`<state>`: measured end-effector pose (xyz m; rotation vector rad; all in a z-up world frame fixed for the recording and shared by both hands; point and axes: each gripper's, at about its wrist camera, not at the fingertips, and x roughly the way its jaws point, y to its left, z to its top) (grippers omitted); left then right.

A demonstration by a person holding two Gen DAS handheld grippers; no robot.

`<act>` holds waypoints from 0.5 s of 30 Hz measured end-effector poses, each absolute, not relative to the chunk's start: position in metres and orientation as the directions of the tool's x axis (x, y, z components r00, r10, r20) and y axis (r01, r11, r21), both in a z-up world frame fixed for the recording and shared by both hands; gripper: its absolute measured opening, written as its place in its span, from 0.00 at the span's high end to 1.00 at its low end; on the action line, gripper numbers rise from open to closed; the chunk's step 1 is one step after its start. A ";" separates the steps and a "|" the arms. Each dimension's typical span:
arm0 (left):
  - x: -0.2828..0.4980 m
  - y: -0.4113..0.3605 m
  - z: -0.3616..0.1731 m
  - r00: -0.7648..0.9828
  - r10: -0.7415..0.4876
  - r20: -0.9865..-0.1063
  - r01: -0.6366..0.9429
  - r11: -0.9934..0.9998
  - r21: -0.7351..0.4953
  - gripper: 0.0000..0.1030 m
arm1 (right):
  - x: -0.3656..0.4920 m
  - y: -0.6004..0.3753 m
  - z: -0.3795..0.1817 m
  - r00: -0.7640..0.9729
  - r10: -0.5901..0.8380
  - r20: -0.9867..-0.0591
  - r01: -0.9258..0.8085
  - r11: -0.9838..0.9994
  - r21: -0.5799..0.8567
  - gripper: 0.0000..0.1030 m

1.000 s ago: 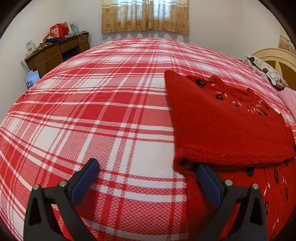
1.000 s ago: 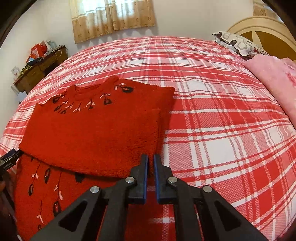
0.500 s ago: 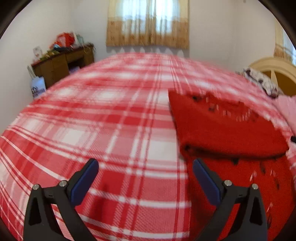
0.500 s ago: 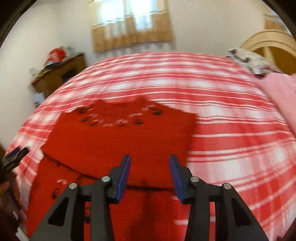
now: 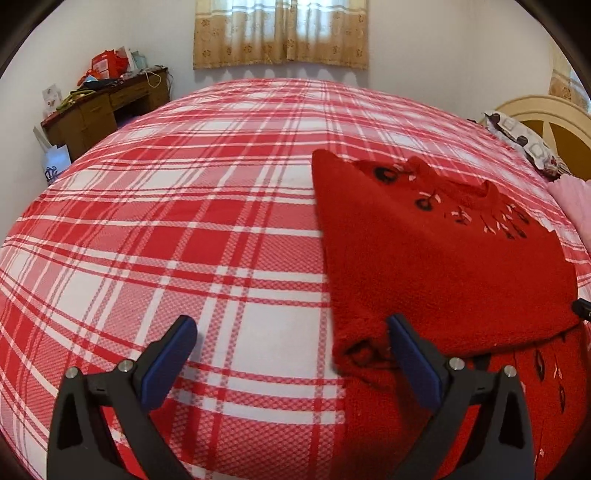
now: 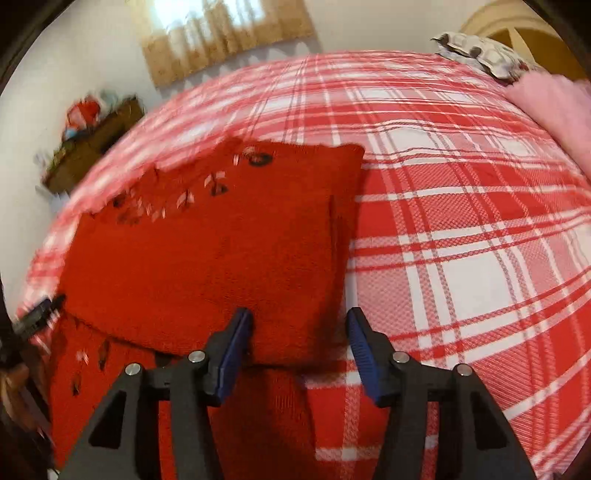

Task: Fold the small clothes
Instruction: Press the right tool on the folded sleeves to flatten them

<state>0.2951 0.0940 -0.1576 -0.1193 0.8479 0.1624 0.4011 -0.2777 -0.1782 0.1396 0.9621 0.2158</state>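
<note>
A small red knitted sweater (image 5: 436, 258) with dark and white motifs lies on the red plaid bed (image 5: 221, 221), its upper part folded down over the lower part. My left gripper (image 5: 290, 328) stands wide open just above the sheet. Its right finger (image 5: 410, 354) is at the fold's near left corner, and only sheet lies between the jaws. In the right wrist view the sweater (image 6: 207, 266) fills the left half. My right gripper (image 6: 299, 317) hovers at the fold's near right corner with its jaws opening. The fabric corner lies between them, and the pads do not press it.
A wooden desk (image 5: 103, 107) with clutter stands at the far left wall, under a curtained window (image 5: 280, 33). A patterned pillow (image 6: 476, 51), a pink blanket (image 6: 554, 107) and a cream headboard (image 5: 546, 122) lie at the right. Bare plaid sheet stretches left and right of the sweater.
My right gripper's jaws, shut at the sweater's folded edge a second ago, have parted. The left gripper stays open, at about the same spot beside the fold's corner.
</note>
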 end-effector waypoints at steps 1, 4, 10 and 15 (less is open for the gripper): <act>0.294 0.093 -0.158 0.652 0.102 -0.751 -0.190 0.981 -0.032 0.00 | 0.400 -0.276 -0.178 0.559 0.238 -0.794 -0.119 0.971 0.208 0.47; 0.294 0.088 -0.157 0.658 0.126 -0.743 -0.193 0.981 -0.004 0.00 | 0.395 -0.270 -0.178 0.579 0.209 -0.788 -0.120 0.978 0.171 0.47; 0.292 0.090 -0.156 0.663 0.125 -0.738 -0.194 0.981 -0.008 0.00 | 0.386 -0.278 -0.174 0.586 0.232 -0.776 -0.111 0.972 0.207 0.47; 0.287 0.087 -0.155 0.671 0.138 -0.728 -0.195 0.981 0.006 0.00 | 0.377 -0.277 -0.173 0.585 0.237 -0.776 -0.115 0.971 0.210 0.46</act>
